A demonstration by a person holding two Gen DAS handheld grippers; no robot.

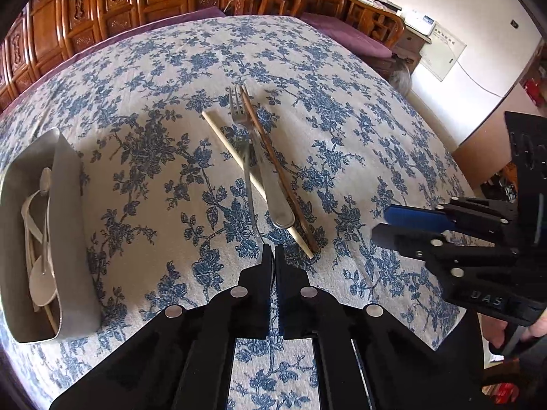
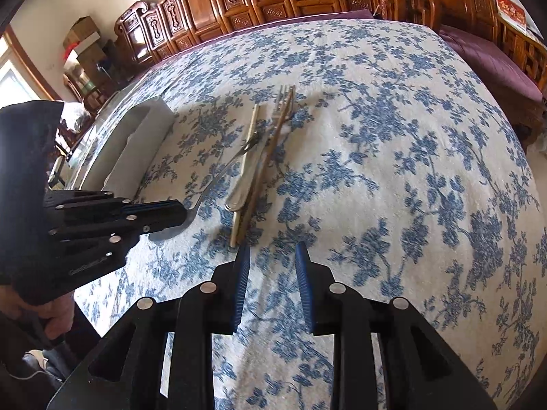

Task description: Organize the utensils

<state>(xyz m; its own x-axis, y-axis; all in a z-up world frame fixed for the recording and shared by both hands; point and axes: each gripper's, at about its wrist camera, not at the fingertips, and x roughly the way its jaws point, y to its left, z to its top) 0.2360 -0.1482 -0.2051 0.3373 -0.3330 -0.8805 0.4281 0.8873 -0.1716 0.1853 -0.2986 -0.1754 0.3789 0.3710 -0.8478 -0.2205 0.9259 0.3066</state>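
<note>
The left hand-held gripper (image 1: 273,249) is pinching the near end of a slim metal utensil (image 1: 251,198), its jaws shut tight on the thin handle. The right wrist view shows the handle's flat end sticking out below the jaws. The utensil's far end is lying across the pile at twelve o'clock. What kind of head it has is too blurred to tell.

That pile is sitting mid-table (image 1: 342,102) on the floral cloth: a fork (image 1: 266,174), a pale chopstick (image 1: 222,136) and a dark chopstick (image 1: 273,157), crossing and touching one another. Gripping the near end is probably letting the piece slide out without dragging the others along.

At nine o'clock a metal tray (image 1: 68,171) is holding white spoons (image 1: 41,287), so it looks to be the place where the sorted pieces are going.

The right hand-held gripper (image 2: 271,253) is hovering at three o'clock of the left one. Its jaws are narrowly apart with nothing between them, just short of the chopsticks' near ends. It looks to be waiting its turn while staying clear of the left one's path to the tray.
</note>
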